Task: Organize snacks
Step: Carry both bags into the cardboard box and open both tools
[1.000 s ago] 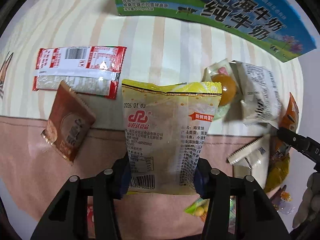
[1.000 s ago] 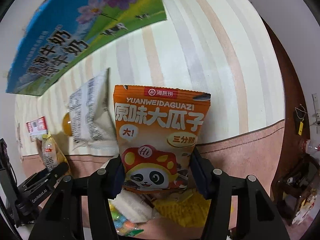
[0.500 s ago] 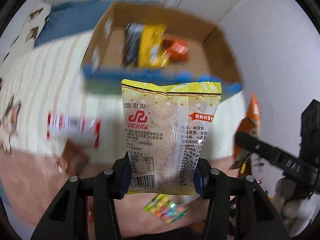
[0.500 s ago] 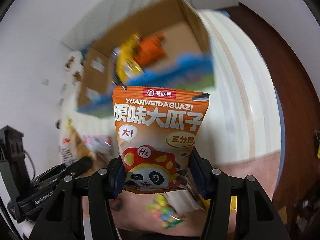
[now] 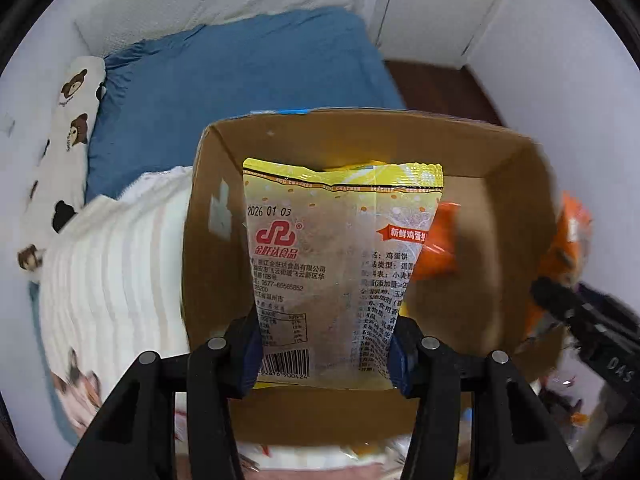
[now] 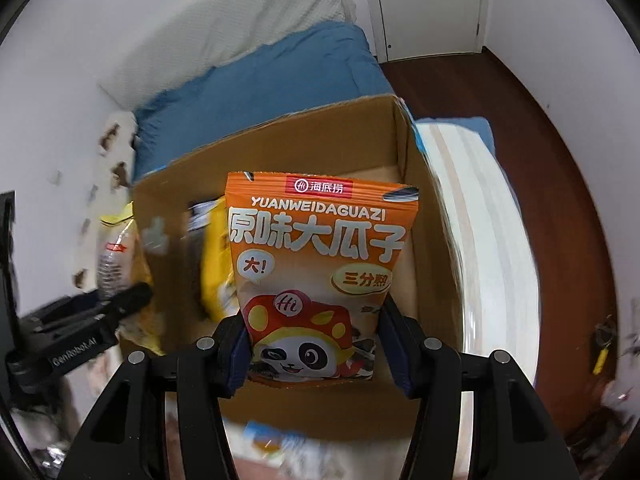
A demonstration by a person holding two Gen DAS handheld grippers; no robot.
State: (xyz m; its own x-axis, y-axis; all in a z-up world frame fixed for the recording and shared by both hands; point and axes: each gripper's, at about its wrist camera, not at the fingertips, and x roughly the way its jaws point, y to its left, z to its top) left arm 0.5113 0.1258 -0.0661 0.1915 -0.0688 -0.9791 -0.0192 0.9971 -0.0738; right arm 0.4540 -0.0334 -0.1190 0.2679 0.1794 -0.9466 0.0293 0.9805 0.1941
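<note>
Left gripper (image 5: 324, 354) jaws pinch yellow packet (image 5: 340, 264), right gripper (image 6: 314, 350) orange packet (image 6: 320, 264), above cardboard box (image 5: 520, 240); early release risks missing it.

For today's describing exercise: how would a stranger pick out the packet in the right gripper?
Find the open cardboard box on the bed. Over it the right gripper pinches an orange packet. Unlike the yellow packets nearby, it shows a cartoon panda.
</note>
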